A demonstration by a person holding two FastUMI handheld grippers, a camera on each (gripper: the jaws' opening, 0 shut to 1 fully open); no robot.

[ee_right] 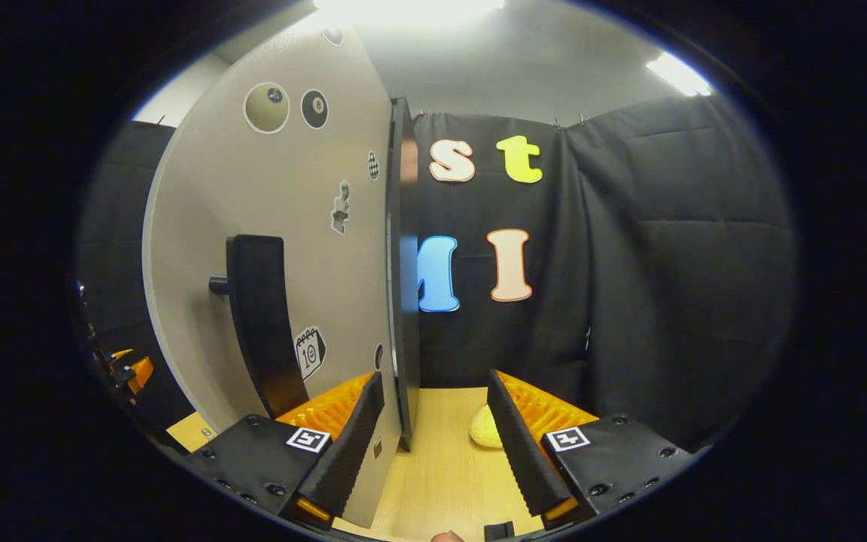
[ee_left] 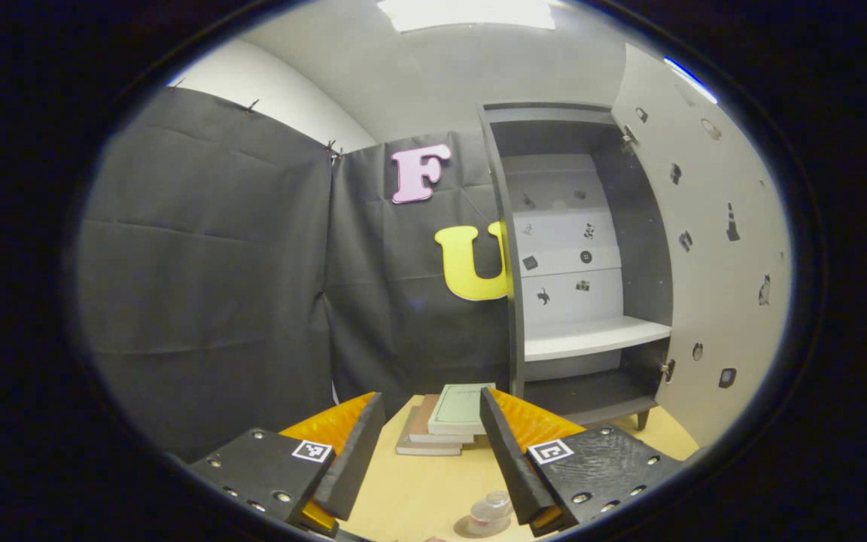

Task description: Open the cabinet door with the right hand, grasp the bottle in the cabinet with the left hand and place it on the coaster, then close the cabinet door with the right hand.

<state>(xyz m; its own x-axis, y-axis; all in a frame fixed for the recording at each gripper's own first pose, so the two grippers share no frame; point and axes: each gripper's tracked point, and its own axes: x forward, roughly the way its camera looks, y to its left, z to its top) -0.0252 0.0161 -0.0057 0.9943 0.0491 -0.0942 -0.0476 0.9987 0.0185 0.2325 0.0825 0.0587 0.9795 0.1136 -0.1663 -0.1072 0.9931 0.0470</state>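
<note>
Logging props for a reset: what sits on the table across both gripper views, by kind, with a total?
Books: 3
Clear bottle: 1
Yellow object: 1
Cabinet: 1
Total: 6

You face a tall dark grey cabinet [ee_left: 505, 248] with a pale grey back panel and a white shelf [ee_left: 595, 336] inside; small black picture stickers dot that back panel. Right of the cabinet, its open light grey door [ee_left: 712, 248] carries scattered black and grey stickers too. In the right gripper view the door's outer face bears a glossy black curved handle [ee_right: 260, 324], with an olive round sticker and a black billiard-ball sticker above it. Left of the cabinet's foot, a pale green book [ee_left: 460, 408] tops a brown book stack [ee_left: 426, 440] on the light wooden table [ee_left: 426, 489]. Nearer you than the cabinet, a clear bottle [ee_left: 490, 512] shows a faint pink tint.
</note>
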